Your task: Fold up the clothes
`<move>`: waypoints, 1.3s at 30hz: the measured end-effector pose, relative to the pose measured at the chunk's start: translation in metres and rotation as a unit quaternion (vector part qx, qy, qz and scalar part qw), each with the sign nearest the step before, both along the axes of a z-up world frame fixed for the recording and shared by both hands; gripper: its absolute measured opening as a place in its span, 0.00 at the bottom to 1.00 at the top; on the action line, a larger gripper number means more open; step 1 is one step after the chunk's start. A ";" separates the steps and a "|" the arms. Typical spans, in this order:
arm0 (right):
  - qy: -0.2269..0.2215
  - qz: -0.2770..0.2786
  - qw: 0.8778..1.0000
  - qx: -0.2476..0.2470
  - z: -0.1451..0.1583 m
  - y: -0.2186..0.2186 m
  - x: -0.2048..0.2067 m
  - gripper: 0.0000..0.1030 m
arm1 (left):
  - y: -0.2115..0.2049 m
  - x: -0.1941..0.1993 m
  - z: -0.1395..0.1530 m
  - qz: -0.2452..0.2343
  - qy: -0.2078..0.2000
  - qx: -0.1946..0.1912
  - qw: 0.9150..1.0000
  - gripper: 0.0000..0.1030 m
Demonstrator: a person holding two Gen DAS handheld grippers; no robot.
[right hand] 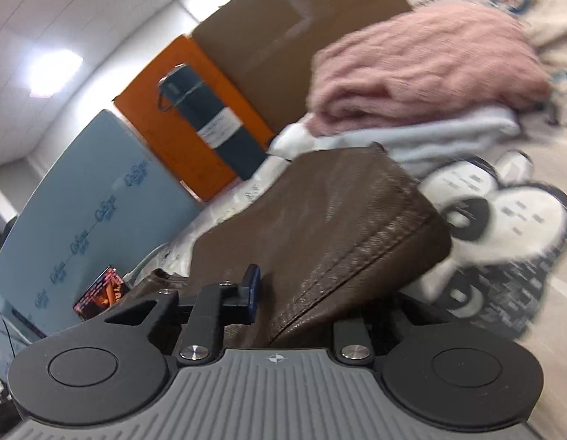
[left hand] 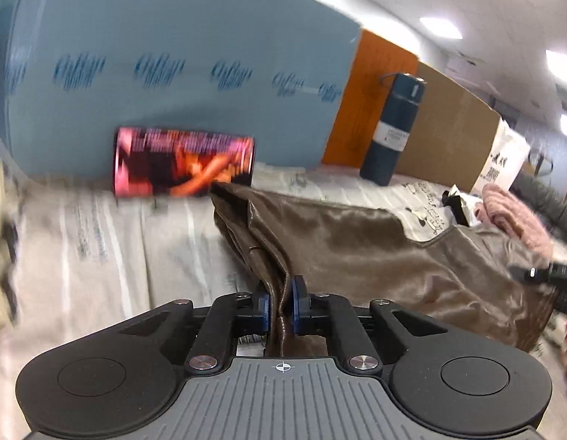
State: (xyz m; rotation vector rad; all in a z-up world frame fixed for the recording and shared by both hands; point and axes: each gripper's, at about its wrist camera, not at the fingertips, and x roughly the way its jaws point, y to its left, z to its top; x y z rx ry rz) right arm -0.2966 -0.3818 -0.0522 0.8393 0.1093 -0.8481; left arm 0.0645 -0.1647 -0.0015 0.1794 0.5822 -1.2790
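Evidently the fold is under way on the brown leather garment (left hand: 375,249), which lies spread over the printed bedsheet (left hand: 100,242) with one end bunched toward the pink-and-black box (left hand: 184,163) that leans against the blue foam board (left hand: 173,55). The left gripper (left hand: 281,302) has its blue pads pressed together on a pinched ridge of the leather, on the side of the garment nearer that box. The right gripper (right hand: 283,289) sits at the far end from the box: a stitched hem of the garment (right hand: 338,242) is draped thickly across its jaws, one blue pad (right hand: 252,286) stands clear at the side, and the other pad is hidden beneath the leather, so I cannot tell whether it is clamped or merely carrying the fold. Beyond that hem, further again from the box, a pink sweater (right hand: 423,69) rests on a pale blue folded piece (right hand: 412,135). Judging by this, both ends are being lifted to bring one edge over; the next move calls for carrying the two grips together evenly, keeping the stiff leather taut so it creases straight, then laying it flat short of the folded pile.
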 end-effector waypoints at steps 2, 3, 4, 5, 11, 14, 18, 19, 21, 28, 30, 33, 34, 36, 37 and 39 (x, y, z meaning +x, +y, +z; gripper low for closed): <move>-0.003 0.011 1.000 -0.010 0.004 -0.006 0.011 0.15 | -0.007 -0.001 0.009 0.003 -0.043 -0.001 0.999 0.09; -0.003 0.017 1.000 -0.014 0.005 -0.010 0.018 0.15 | -0.011 0.002 0.012 0.008 -0.056 0.000 0.998 0.09; 0.000 0.024 1.000 -0.016 0.006 -0.014 0.025 0.15 | -0.016 0.006 0.013 0.014 -0.062 0.004 0.998 0.09; 0.005 0.028 0.999 -0.016 0.005 -0.018 0.032 0.15 | -0.024 0.011 0.012 0.015 -0.066 0.014 0.998 0.09; 0.034 0.045 0.998 -0.016 0.008 -0.021 0.034 0.19 | -0.029 0.040 -0.008 0.022 -0.005 0.063 0.998 0.28; 0.063 0.034 0.997 -0.022 0.014 -0.017 0.021 0.45 | -0.017 0.054 -0.009 0.033 0.026 0.066 0.997 0.59; 0.101 -0.020 0.993 -0.056 0.029 -0.008 0.001 0.64 | -0.003 0.070 -0.004 0.037 0.055 0.020 0.998 0.74; 0.108 -0.039 0.991 -0.071 0.035 -0.005 -0.003 0.66 | -0.006 0.072 -0.003 0.039 0.059 0.015 0.997 0.75; 0.120 -0.070 0.984 -0.114 0.047 0.003 -0.007 0.69 | -0.011 0.076 -0.002 0.044 0.065 0.004 0.997 0.75; 0.095 0.021 0.980 -0.173 0.068 0.009 0.026 0.81 | -0.042 0.081 -0.002 0.007 0.112 -0.037 0.993 0.79; 0.085 0.060 0.982 -0.158 0.064 0.001 0.046 0.81 | -0.048 0.084 -0.003 -0.002 0.131 -0.052 0.990 0.79; 0.053 0.112 0.984 -0.125 0.051 -0.017 0.069 0.81 | -0.061 0.092 -0.011 0.004 0.150 -0.052 0.987 0.78; 0.040 0.123 0.985 -0.110 0.046 -0.022 0.075 0.81 | -0.065 0.094 -0.014 0.009 0.152 -0.052 0.987 0.76; 0.011 0.143 0.987 -0.078 0.033 -0.032 0.086 0.81 | -0.070 0.095 -0.019 0.015 0.148 -0.048 0.988 0.60; 0.000 0.152 0.986 -0.063 0.026 -0.036 0.089 0.82 | -0.072 0.095 -0.020 0.016 0.141 -0.046 0.989 0.30; -0.013 0.161 0.986 -0.042 0.016 -0.040 0.088 0.82 | -0.073 0.094 -0.022 0.016 0.136 -0.040 0.990 0.11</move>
